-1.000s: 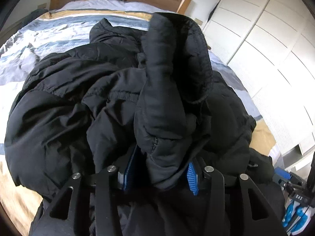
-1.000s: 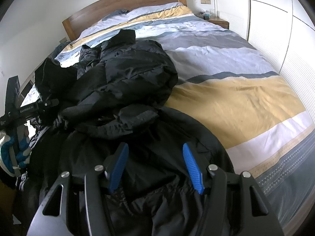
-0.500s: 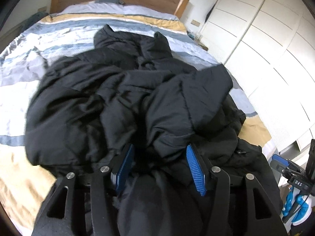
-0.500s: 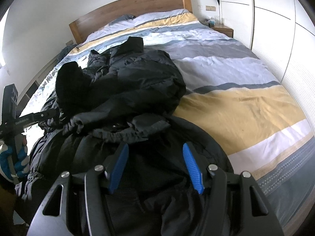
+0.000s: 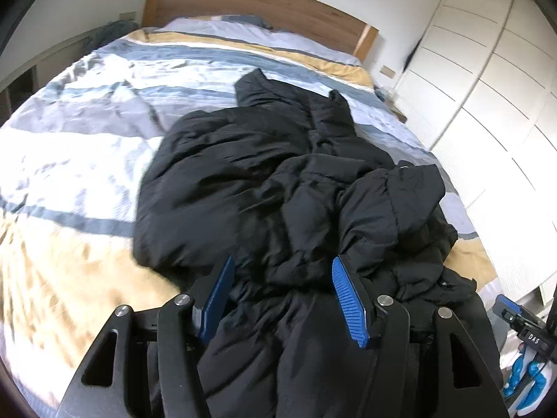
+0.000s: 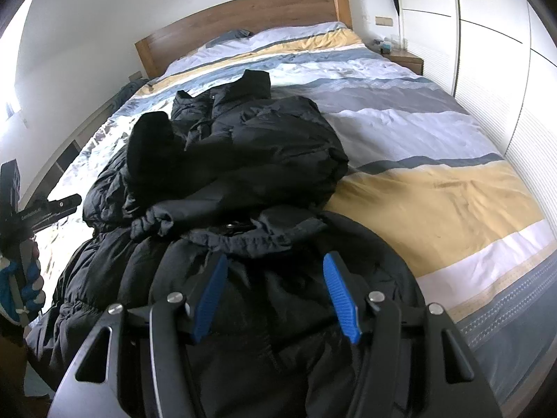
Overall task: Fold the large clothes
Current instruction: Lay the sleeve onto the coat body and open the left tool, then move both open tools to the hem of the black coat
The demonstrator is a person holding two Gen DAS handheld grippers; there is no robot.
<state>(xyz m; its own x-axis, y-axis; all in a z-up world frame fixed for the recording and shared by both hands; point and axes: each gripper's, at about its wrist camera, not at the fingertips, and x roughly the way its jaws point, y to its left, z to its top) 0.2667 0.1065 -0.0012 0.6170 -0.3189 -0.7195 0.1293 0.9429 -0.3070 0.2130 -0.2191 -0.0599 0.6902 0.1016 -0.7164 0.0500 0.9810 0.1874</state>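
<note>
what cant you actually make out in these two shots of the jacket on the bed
- Jacket hem and lower body: both views, cut off by the bottom edge and covered by the left gripper and right gripper.
- Duvet under the jacket: hidden by the fabric.
- Jacket's left edge: left wrist view, motion-blurred.
- Items on the nightstand: right wrist view, too small.
- Zip open or closed: lost in dark folds.

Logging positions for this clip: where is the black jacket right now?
The black jacket lies bunched on the striped duvet near the foot of the bed, under both open grippers, collar toward the wooden headboard.
</note>
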